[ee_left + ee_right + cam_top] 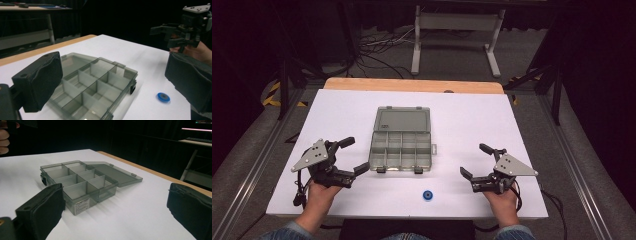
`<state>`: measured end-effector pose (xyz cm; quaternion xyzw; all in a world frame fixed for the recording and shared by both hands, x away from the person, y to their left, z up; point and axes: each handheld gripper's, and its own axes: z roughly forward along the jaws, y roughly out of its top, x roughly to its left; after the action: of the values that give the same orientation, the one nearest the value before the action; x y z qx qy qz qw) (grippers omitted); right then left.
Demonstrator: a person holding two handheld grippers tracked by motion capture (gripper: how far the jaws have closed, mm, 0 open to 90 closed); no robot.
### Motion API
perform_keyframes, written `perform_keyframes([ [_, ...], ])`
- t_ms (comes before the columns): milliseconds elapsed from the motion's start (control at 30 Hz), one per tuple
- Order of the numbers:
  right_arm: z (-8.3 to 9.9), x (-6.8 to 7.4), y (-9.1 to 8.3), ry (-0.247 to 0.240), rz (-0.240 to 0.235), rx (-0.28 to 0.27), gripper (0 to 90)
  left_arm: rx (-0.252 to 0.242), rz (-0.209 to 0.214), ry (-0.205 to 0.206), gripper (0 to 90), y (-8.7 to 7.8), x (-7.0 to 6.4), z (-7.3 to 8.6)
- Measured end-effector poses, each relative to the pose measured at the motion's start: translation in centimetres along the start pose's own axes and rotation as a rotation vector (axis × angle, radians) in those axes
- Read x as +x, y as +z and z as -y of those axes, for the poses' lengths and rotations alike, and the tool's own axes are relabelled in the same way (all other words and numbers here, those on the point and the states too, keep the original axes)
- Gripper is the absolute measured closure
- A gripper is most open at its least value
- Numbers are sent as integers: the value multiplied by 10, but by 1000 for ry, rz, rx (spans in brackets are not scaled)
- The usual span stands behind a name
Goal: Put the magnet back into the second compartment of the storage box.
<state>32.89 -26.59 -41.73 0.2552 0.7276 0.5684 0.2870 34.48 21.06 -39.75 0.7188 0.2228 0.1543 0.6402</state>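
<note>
High view shows both tools, left tool (pixel 351 156) and right tool (pixel 475 160), released and empty, the blue disc (pixel 427 195) lying low-centre, outside the open organizer box (pixel 402 140), so nothing seems started.

White table (pixel 472 115) bears an open compartment box (pixel 402 142) — and perhaps a blue disc (pixel 427 195).

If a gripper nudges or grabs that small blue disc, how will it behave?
The blue disc lies flat and thin on the white table, so it probably slides rather than rolls. Its low profile likely makes pinching awkward for thick fingers. It looks light.
</note>
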Motion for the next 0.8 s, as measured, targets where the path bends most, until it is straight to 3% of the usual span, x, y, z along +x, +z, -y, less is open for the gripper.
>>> perform_keyframes([
  [200, 0, 0, 0, 0, -5, 1, 19, 4, 44, 5, 23, 14, -7, -5],
  [800, 0, 0, 0, -1, -18, -4, 21, 14, 121, 23, 23, 44, -22, -15],
])
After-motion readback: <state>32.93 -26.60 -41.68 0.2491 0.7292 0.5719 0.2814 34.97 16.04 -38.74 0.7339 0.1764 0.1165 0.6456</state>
